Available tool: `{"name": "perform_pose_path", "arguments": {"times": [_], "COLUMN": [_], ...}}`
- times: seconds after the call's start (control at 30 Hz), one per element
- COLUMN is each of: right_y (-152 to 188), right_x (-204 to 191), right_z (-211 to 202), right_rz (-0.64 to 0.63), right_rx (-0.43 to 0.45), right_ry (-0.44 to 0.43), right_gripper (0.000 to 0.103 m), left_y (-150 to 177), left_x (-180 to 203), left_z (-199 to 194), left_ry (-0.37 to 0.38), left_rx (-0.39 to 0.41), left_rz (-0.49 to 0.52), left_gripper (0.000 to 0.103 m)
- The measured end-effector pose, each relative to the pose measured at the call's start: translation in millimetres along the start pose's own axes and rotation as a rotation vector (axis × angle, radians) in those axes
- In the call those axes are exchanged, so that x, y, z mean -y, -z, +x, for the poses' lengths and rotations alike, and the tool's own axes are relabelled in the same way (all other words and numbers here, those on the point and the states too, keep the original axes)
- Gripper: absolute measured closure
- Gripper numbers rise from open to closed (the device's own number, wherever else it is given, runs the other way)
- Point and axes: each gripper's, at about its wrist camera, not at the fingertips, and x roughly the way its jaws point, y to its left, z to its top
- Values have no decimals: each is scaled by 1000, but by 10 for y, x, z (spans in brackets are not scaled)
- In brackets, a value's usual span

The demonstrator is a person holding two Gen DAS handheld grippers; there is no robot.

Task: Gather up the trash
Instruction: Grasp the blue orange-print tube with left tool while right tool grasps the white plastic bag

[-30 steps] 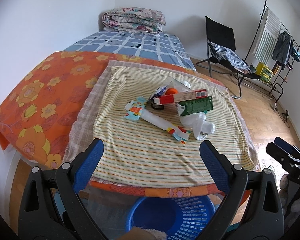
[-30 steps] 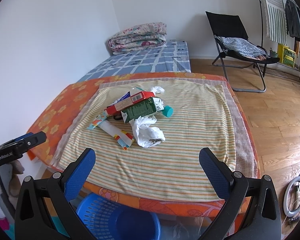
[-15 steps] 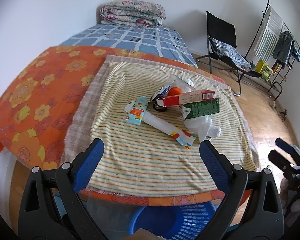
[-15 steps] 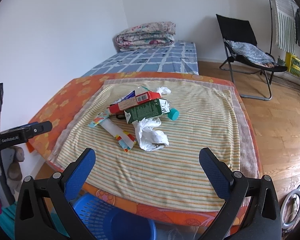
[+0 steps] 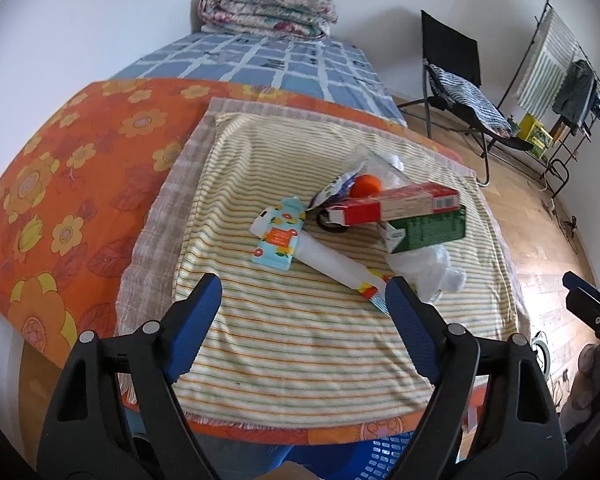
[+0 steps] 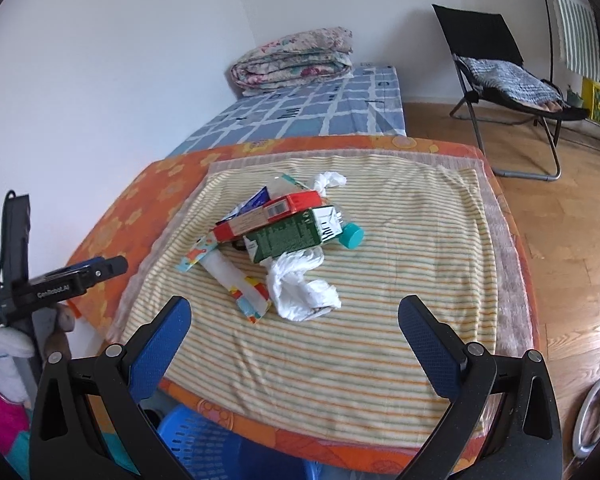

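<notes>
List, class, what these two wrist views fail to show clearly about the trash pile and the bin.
- Blue basket: both views cut it off at the bottom edge; the gripper frames hide its contents.
- Black ring: mostly hidden under the red carton.
- Green carton: print too small to read.

Red box (image 6: 268, 216), green carton (image 6: 290, 236), striped cloth (image 6: 400, 280)
</notes>
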Motion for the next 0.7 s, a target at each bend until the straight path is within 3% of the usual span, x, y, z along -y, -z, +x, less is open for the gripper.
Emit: {"name": "perform_pose_path", "arguments": {"times": [0.13, 0.33, 0.6, 0.7], "right_y": [-54, -67, -98, -104], "right_x": [50, -119, -182, -190], "right_z": [170, 512, 714, 798], "right_rz": [34, -56, -105, -120], "right_rx": [-32, -86, -105, -115], "right_ry": [-42, -46, -42, -28], "right_gripper": [0, 1, 2, 2], "left_y": [-101, -281, -305, -321], "left_x": [-150, -424, -246, -166], "left_z": [112, 349, 913, 1084], "left_ry": [-3, -2, 25, 0], "left_rx": [-5, -25, -126, -141], "left_rz": [-35, -132, -58, -15], "left_gripper": [19, 27, 39, 42]}}
